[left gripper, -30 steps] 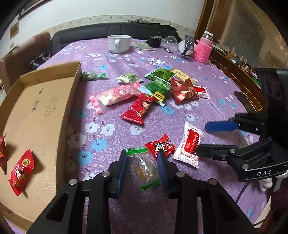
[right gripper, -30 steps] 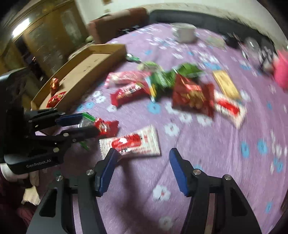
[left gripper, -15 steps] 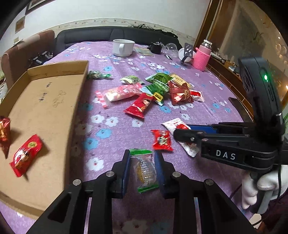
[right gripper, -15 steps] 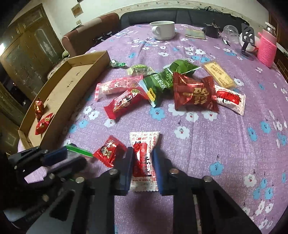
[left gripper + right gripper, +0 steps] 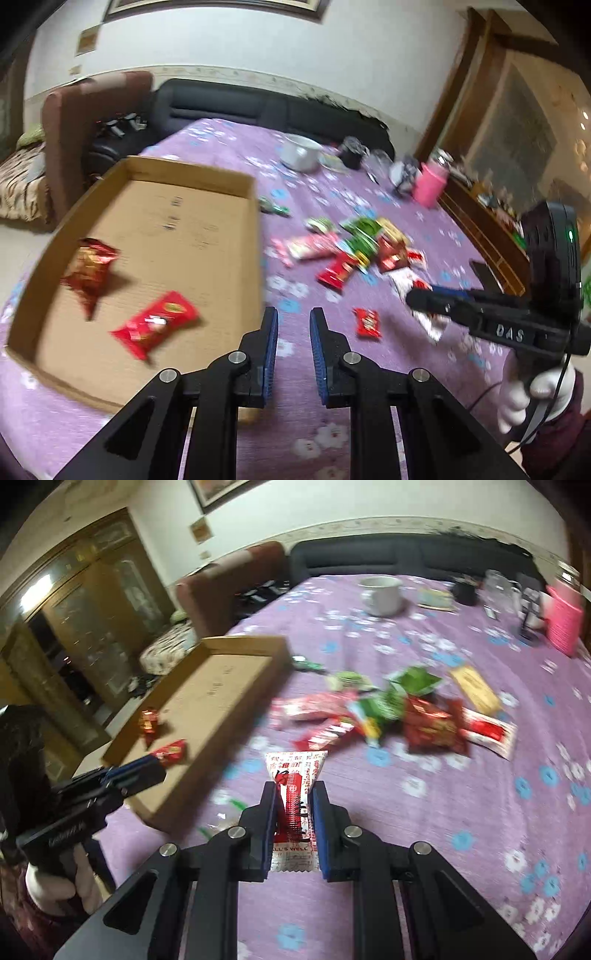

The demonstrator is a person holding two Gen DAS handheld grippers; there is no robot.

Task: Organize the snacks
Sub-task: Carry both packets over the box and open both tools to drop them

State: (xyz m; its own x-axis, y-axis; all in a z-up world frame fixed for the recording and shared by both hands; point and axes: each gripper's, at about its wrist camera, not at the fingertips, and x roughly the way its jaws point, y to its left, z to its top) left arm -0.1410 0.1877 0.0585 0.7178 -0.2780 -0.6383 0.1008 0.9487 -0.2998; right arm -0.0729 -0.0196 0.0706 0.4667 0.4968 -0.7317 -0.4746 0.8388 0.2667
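Observation:
A cardboard tray [image 5: 221,173] lies on the left of the purple tablecloth, holding two red snack packets [image 5: 155,323] [image 5: 90,266]. My left gripper [image 5: 293,315] hovers over the tray's right wall, jaws a narrow gap apart with nothing between them. In the right wrist view a green-edged clear packet [image 5: 221,818] lies on the cloth beside the tray [image 5: 236,716]. My right gripper [image 5: 293,788] is shut on a white-and-red packet [image 5: 295,786] and holds it above the table. A pile of red, green and pink packets [image 5: 354,243] lies mid-table; a small red packet [image 5: 367,323] lies nearer.
A white mug [image 5: 299,151], dark cup [image 5: 351,151], glassware and a pink bottle [image 5: 430,182] stand at the far end. A yellow packet [image 5: 474,688] lies right of the pile. A sofa and armchair are behind the table; a wooden cabinet runs along the right.
The green-edged packet is gone from my left gripper, which has swung left to the tray. My right gripper has lifted the white-and-red packet off the cloth.

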